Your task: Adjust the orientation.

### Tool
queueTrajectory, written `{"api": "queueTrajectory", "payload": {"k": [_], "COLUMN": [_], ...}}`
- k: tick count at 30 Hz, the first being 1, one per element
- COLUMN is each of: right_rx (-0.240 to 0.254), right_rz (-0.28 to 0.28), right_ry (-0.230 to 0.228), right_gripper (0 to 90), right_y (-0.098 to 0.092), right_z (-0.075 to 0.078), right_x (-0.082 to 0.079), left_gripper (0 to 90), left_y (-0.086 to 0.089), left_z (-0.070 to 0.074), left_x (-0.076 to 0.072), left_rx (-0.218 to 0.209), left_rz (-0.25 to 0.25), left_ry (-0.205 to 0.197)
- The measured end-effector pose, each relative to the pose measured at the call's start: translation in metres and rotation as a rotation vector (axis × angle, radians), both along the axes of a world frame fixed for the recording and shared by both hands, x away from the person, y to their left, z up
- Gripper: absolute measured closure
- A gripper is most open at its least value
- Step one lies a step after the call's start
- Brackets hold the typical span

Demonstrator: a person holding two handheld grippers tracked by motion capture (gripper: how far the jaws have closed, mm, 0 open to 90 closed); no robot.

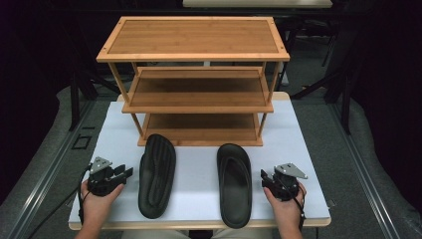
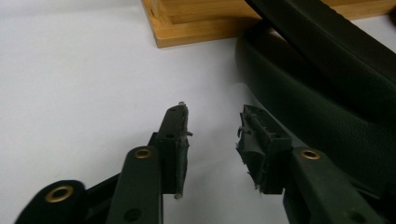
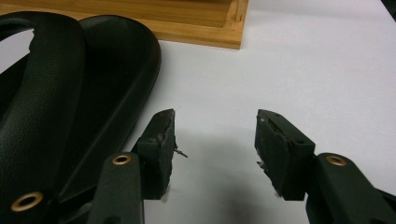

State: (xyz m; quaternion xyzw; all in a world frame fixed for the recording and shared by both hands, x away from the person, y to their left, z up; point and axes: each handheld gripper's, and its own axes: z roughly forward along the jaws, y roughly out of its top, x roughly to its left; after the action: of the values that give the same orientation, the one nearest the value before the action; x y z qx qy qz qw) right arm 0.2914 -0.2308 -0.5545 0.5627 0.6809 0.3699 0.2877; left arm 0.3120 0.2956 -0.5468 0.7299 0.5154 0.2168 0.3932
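A: What do we count on the bench?

B: We count two black sandals and one wooden rack with three shelves, standing at the far side.

A: Where do the sandals lie?

B: The left sandal lies sole up, its toe near the rack's bottom shelf. The right sandal lies strap side up, well apart from the first. Both sit between our two grippers.

A: And the fingers?

B: The left gripper sits just beside the left sandal, its fingers partly apart with nothing between them. The right gripper rests just beside the right sandal, its fingers wide apart over bare bench, holding nothing.
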Motion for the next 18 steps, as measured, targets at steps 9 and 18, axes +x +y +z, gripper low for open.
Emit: {"api": "queueTrajectory", "payload": {"k": [9,18], "right_rx": [0.002,0.01], "right_rz": [0.008,0.016], "right_ry": [0.01,0.014], "right_gripper": [52.0,52.7], "right_y": [0.0012,0.0016], "right_z": [-0.0002,-0.0005], "right_x": [-0.0002,-0.0005], "left_gripper": [79.5,89.7], "left_y": [-0.007,-0.009], "left_z": [0.0018,0.001], "left_x": [-0.0028,-0.0027], "left_rx": [0.007,0.013], "left_rz": [-0.026,-0.068], "left_ry": [0.014,0.045]}}
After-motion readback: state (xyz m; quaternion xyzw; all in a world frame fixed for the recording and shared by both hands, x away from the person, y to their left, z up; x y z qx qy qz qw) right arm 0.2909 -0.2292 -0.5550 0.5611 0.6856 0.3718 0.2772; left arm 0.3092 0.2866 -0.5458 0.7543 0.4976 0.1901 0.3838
